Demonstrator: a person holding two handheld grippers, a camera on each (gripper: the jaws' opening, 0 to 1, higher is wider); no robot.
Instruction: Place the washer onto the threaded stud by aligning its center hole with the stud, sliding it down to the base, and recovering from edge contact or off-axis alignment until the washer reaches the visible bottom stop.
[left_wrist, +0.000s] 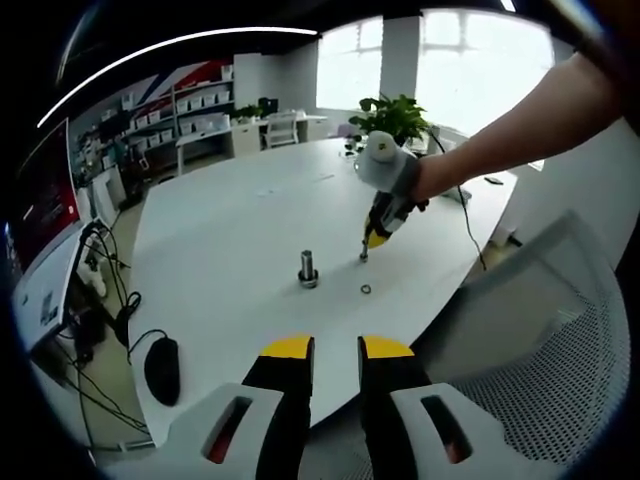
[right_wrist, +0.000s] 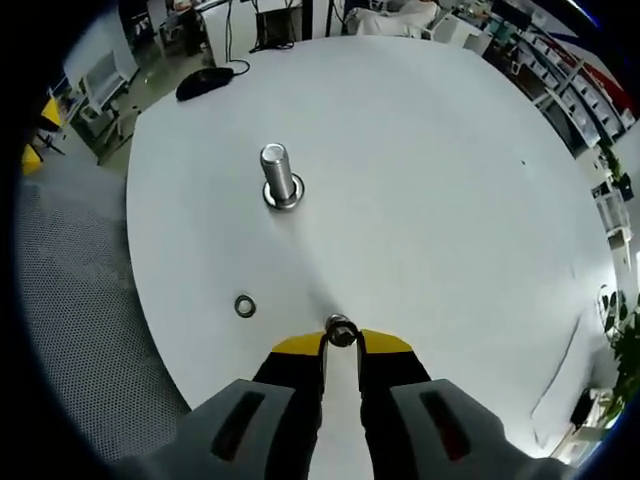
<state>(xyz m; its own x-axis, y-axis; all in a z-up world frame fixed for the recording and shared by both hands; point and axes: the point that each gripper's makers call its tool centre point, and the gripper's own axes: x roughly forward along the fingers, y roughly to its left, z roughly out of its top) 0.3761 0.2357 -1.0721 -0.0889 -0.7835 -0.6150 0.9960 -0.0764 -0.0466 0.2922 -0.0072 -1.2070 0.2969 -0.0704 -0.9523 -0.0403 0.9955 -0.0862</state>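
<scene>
— On the white round table (right_wrist: 450, 180), what stands where?
— threaded stud (right_wrist: 277, 174) upright on its base near the table's middle; one washer (right_wrist: 245, 306) lying flat on the tabletop, apart from the stud, nearer the table edge; nothing on the stud's shaft that I can make out.
— Right gripper (right_wrist: 341, 342)?
— low over the table; jaws nearly closed, yellow tips pinching a second washer (right_wrist: 341, 331) at its sides; that held washer is well short of the stud, just beside the loose one; from the left gripper view the same tool (left_wrist: 364, 254) hangs tip-down over the table, a person's hand (left_wrist: 400, 180) and bare forearm reaching in from the right; tip close to the tabletop, contact unclear.
— Left gripper (left_wrist: 336, 352)?
— off the near edge of the table; jaws parted by a narrow gap, nothing between them; pointed toward the stud (left_wrist: 308, 268), well apart from it.
— Loose washer from that side?
— small ring (left_wrist: 366, 290) flat on the table, between the stud and the right tool's tip, touching neither.
— Anything else?
— black mouse (left_wrist: 162, 368) with cable at the table's left edge; mesh chair (left_wrist: 560, 330) at the right; potted plant (left_wrist: 395, 115) at the far side.
</scene>
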